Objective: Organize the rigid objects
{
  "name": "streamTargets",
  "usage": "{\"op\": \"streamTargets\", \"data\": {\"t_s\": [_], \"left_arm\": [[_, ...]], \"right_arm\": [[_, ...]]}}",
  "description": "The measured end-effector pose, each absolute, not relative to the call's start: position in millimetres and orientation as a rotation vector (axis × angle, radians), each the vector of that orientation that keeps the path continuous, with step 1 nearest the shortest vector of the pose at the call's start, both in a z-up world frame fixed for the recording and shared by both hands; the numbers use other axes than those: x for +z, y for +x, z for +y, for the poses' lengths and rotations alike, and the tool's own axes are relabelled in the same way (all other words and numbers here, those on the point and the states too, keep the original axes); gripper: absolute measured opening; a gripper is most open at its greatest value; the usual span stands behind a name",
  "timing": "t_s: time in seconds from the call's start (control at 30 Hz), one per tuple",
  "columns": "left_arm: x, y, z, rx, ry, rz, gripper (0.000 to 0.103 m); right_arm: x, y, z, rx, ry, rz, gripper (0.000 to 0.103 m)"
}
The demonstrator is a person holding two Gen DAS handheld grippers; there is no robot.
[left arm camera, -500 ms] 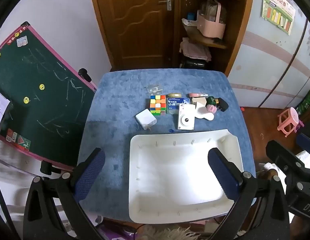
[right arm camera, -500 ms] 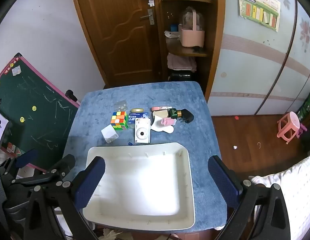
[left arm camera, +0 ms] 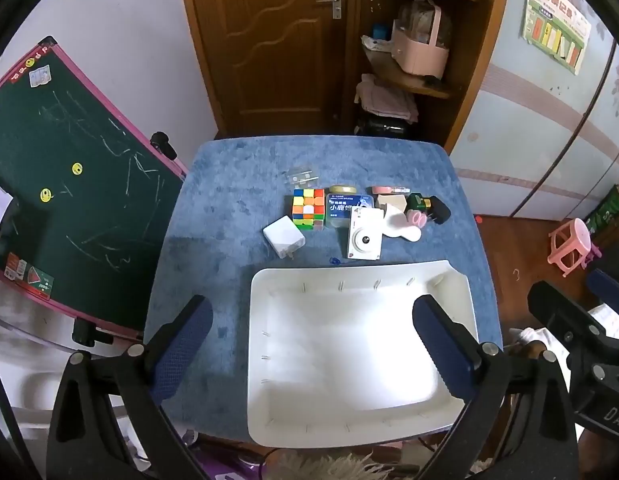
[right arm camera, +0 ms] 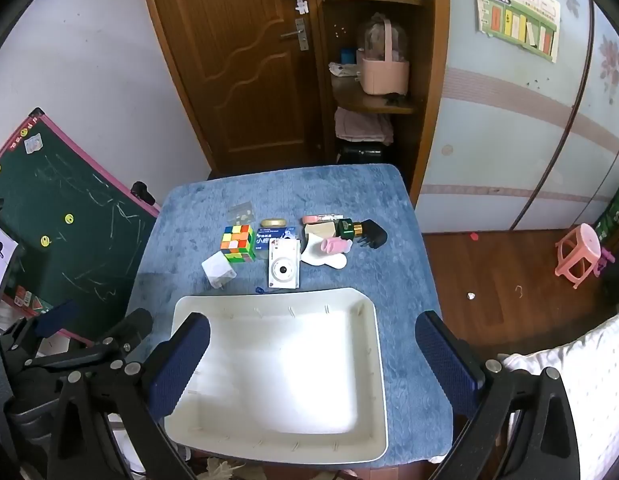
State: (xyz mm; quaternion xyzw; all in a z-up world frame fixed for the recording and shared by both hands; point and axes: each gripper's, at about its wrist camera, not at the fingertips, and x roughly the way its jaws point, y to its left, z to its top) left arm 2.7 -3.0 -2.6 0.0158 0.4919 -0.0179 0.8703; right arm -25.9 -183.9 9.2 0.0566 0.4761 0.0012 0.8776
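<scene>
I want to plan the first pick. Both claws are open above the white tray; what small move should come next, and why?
Probably lower the left claw toward the white charger: it lies apart at the left of the cluster, and the tray holds nothing. The right claw can wait, open.

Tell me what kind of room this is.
Probably a child's room at home: a pink-framed chalkboard leans by the wooden door, a pink plastic stool stands on the floor, a sliding wardrobe fills one wall.
</scene>
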Motion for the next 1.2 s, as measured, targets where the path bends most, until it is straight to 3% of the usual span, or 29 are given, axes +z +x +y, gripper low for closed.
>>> {"op": "streamTargets", "data": {"t_s": [1.2], "left_arm": [[-8.9,4.2,-8.1,-0.076,0.044,1.064,0.098]], "right_arm": [[11.5,-21.8,-184.7,0.005,0.129,0.995,0.103]]}}
